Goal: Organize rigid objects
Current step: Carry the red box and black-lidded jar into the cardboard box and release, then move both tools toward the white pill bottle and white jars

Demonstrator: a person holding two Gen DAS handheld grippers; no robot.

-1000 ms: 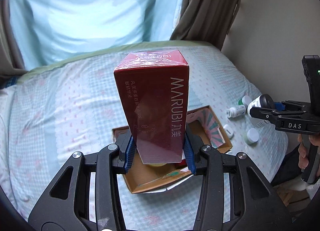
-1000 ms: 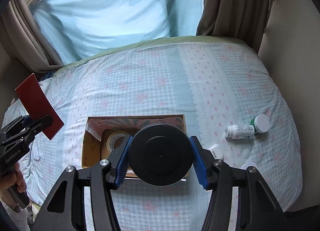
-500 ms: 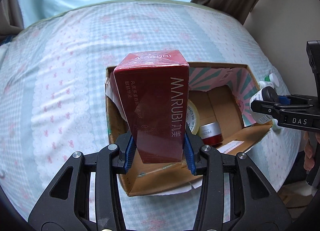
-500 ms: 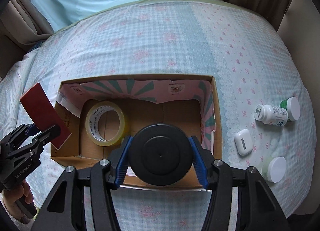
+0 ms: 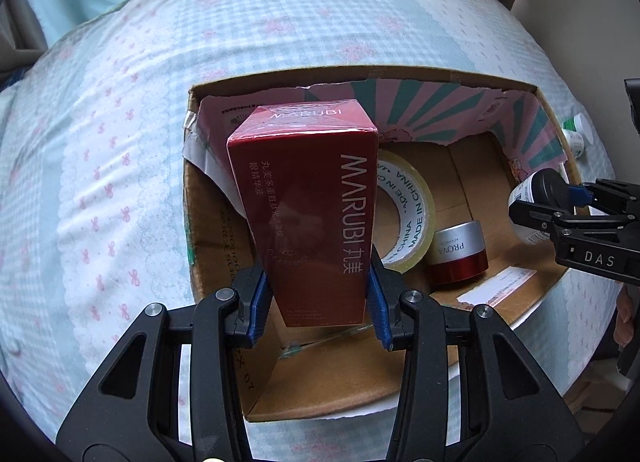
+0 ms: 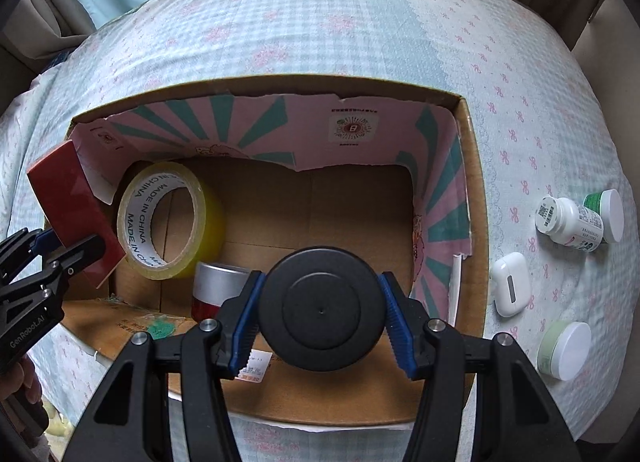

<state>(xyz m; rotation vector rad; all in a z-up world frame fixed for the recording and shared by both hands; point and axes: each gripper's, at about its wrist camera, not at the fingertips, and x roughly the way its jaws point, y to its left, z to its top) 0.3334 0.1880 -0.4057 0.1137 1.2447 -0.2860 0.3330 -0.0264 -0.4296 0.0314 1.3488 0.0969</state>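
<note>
Left gripper (image 5: 318,312) points steeply down over the left end of an open cardboard box (image 5: 548,102), its blue fingers (image 5: 256,308) clamped on the lower end of a tall red carton (image 5: 308,198) lettered MARUBI; the carton stands up between them, its far end above the box's left inner wall. Right gripper (image 6: 322,316) hangs over the near middle of the same box, fingers (image 6: 394,318) closed on a bottle with a black round cap (image 6: 322,310), cap facing the camera; from the left wrist view the bottle's white labelled body shows behind the cap. Inside the box: a roll of yellowish tape (image 6: 168,216) printed MADE IN CHINA, leaning on edge toward the left, and just beside it a small red jar with a silver lid (image 5: 460,252). The box sits on a bed (image 6: 320,22) with a pale checked cover. On the cover to the right of the box, apart from it: a white pill bottle (image 6: 568,222) lying on its side, touching a green jar with a white lid (image 6: 608,214); a white earbud case (image 6: 510,284); a pale green jar with a white lid (image 6: 568,350).
</note>
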